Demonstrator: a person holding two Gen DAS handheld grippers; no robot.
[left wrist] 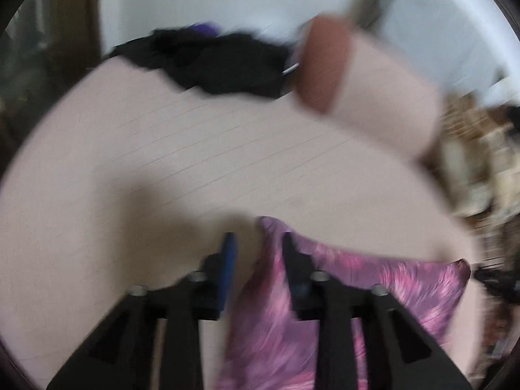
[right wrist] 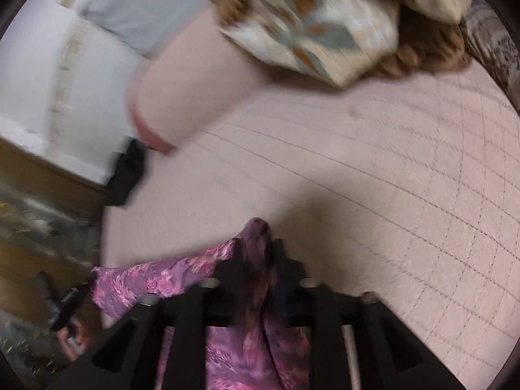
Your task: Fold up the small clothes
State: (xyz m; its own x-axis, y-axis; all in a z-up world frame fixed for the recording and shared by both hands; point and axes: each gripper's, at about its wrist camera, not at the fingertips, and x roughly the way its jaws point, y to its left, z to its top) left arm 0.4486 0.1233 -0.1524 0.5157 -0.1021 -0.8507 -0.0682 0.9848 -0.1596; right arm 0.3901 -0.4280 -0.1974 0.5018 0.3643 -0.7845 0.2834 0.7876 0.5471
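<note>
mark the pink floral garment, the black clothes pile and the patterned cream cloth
pink floral garment [left wrist: 373,279]: left wrist view, spread fabric right of the tool.
black clothes pile [left wrist: 214,61]: left wrist view, middle of the heap.
patterned cream cloth [right wrist: 312,26]: right wrist view, its printed centre.

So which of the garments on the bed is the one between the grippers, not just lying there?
The pink-purple patterned cloth: it hangs between the jaws of both the left gripper and the right gripper. The black clothes and the cream patterned cloth lie untouched farther back.

Home bedroom, I'd say.
I see a pale quilted bedspread [right wrist: 373,169], heaped clothes [left wrist: 211,61], and a patterned pillow [right wrist: 318,29].
</note>
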